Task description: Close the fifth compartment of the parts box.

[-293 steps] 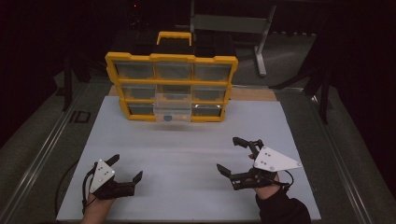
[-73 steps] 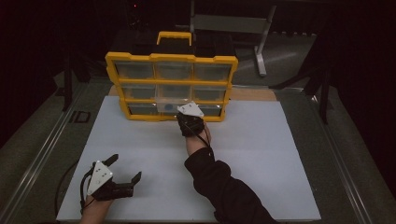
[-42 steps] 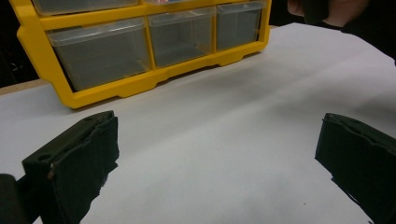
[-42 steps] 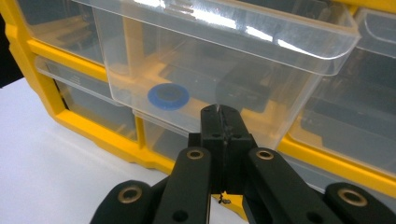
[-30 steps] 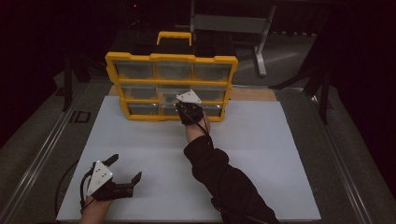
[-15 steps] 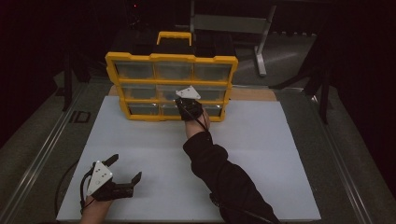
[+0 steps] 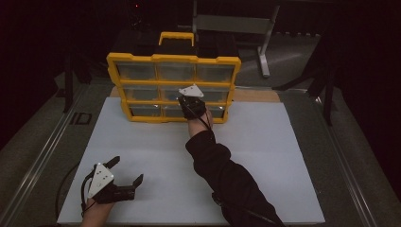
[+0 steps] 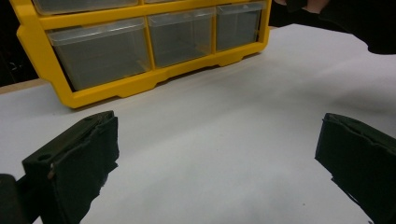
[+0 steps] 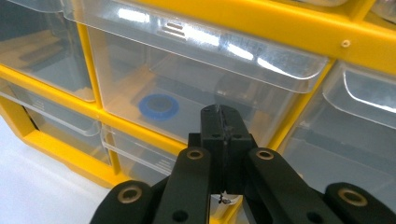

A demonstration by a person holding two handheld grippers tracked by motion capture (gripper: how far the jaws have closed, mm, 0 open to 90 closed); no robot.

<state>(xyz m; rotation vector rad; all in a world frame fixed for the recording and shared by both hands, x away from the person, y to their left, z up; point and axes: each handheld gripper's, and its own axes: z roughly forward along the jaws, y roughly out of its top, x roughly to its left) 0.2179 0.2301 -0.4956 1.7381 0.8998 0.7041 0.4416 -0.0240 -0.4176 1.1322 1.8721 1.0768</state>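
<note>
The right gripper [image 9: 223, 116] is matte black, with two flat jaws on linked arms studded with round rivets. A grey three-cornered plate sits on top of its body, and a thin black cable trails back along a black sleeve [image 7: 227, 175]. The left gripper [image 7: 127, 177] is also black, with thick blocky pads [image 8: 74, 163], rough at the edges, its own grey plate and a black cable.

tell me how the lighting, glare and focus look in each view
High view: dim, surroundings nearly black, the white mat brightest. Right gripper view: white glare streaks on the clear drawer front, the shut right claw sharp, the blue roll hazy behind plastic. Left gripper view: evenly lit, the left claw pads slightly soft.
</note>
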